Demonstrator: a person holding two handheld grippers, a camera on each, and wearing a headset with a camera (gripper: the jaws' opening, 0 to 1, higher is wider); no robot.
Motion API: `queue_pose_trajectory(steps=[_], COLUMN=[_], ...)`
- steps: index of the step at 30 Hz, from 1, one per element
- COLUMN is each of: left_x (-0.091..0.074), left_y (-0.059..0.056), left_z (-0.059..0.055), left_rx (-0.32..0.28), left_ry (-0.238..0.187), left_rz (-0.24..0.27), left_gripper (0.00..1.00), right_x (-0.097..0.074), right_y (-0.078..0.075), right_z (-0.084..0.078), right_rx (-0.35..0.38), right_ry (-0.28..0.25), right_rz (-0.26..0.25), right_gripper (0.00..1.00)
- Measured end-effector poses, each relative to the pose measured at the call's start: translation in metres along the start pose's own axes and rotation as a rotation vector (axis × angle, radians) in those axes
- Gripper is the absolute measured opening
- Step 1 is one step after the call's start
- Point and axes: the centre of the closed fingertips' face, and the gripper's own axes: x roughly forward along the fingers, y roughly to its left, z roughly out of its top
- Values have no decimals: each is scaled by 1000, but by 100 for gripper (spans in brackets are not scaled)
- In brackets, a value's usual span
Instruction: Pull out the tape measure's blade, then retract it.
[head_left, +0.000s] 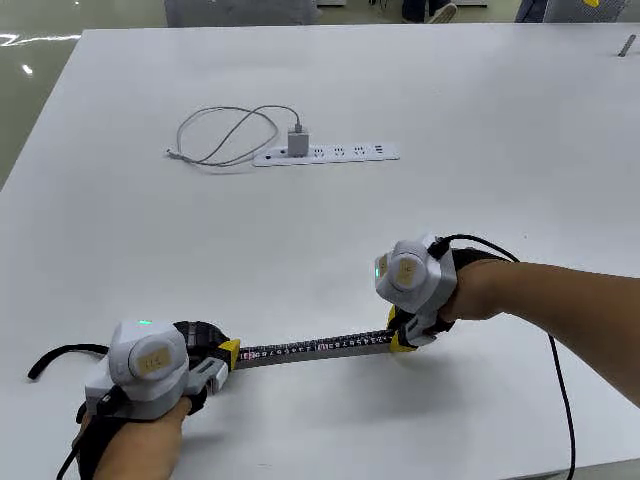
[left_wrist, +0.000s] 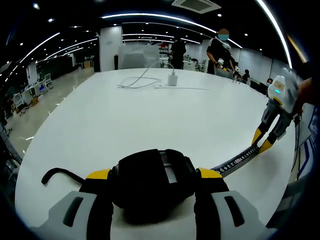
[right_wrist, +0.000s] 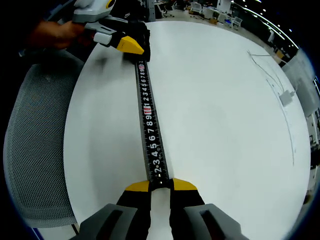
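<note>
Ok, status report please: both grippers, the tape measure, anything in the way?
Left gripper shut on tape measure case. Right gripper shut on blade, drawn out between them. Power strip and cable far off, not in the way.

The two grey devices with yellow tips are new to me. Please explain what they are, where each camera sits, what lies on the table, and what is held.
They are hand-held two-jaw grippers, worked by a person. The wide picture comes from a headset camera; each round picture comes from a camera on one gripper. The left gripper is shut on a black tape measure. The right gripper is shut on the end of its blade, stretched between them. Also on the white table lies a power strip with a charger and cable.
</note>
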Motion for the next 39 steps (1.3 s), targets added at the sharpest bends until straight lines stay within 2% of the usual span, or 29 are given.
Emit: queue_pose_trajectory(steps=[13,17,21,27,39], left_x=[0,0,0,0,0], left_y=[0,0,0,0,0], left_z=[-1,-1,-1,0,0], left_rx=[-3,-3,-4,-5,-5], left_ry=[6,8,7,9,13], left_rz=[-4,-3,-3,-4,-5], left_gripper=[62,62,62,62,62], right_x=[0,1,1,1,3], right_y=[0,0,0,1,1], right_z=[3,5,6,9,15], right_rx=[22,4,-13,16,26], right_ry=[2,17,1,-9,-21], right_rz=[-4,-4,2,2,2], right_gripper=[9,9,9,9,9])
